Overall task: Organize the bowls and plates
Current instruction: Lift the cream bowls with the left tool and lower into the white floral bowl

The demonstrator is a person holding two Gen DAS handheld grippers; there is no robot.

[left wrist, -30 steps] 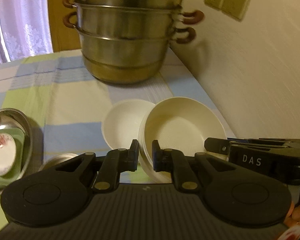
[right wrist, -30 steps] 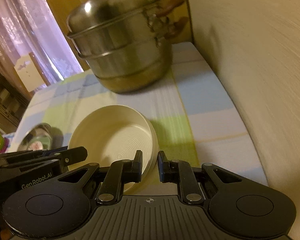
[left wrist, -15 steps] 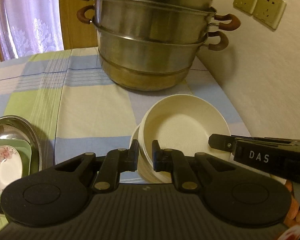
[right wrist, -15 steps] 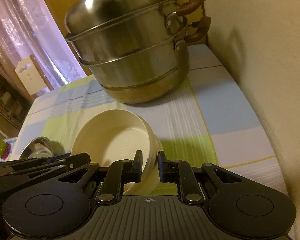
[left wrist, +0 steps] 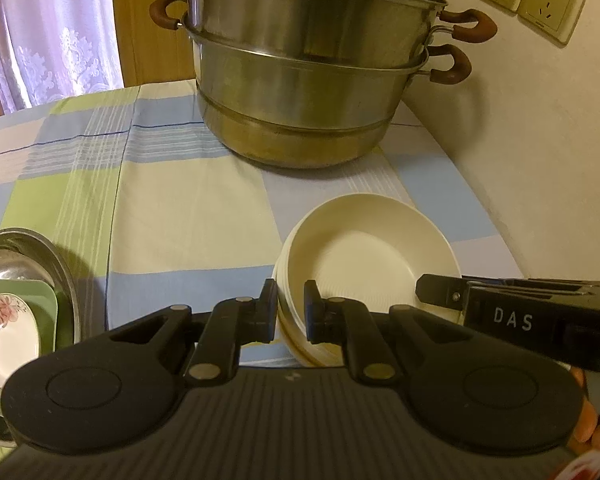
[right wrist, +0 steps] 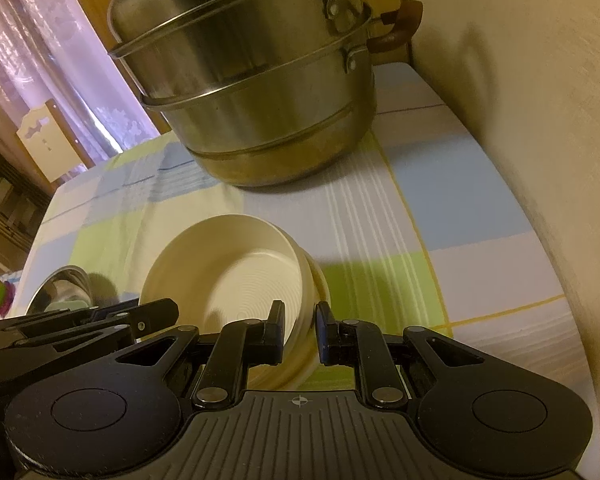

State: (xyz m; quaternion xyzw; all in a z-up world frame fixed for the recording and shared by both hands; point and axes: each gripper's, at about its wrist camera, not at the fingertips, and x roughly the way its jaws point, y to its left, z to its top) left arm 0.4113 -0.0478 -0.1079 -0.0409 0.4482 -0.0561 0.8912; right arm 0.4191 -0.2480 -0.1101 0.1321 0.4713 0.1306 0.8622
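A cream bowl [left wrist: 364, 256] sits nested on a stack of like bowls on the checked tablecloth. My left gripper [left wrist: 291, 312] is shut on the stack's near left rim. My right gripper [right wrist: 299, 330] is shut on the near right rim of the same bowl [right wrist: 236, 276], which looks tilted. The right gripper's body [left wrist: 540, 312] reaches in from the right in the left wrist view. The left gripper's body [right wrist: 80, 324] shows at the left in the right wrist view.
A big steel steamer pot [left wrist: 308, 60] stands behind the bowls by the wall [left wrist: 540, 140]. A steel basin [left wrist: 56, 264] at the left holds a green plate [left wrist: 48, 308] and a flowered white dish [left wrist: 8, 328]. The basin also shows in the right wrist view [right wrist: 60, 284].
Both grippers have carried the cream bowl toward the steamer pot and brought it onto the second cream bowl, which now lies under it. The pot looms larger in both views.
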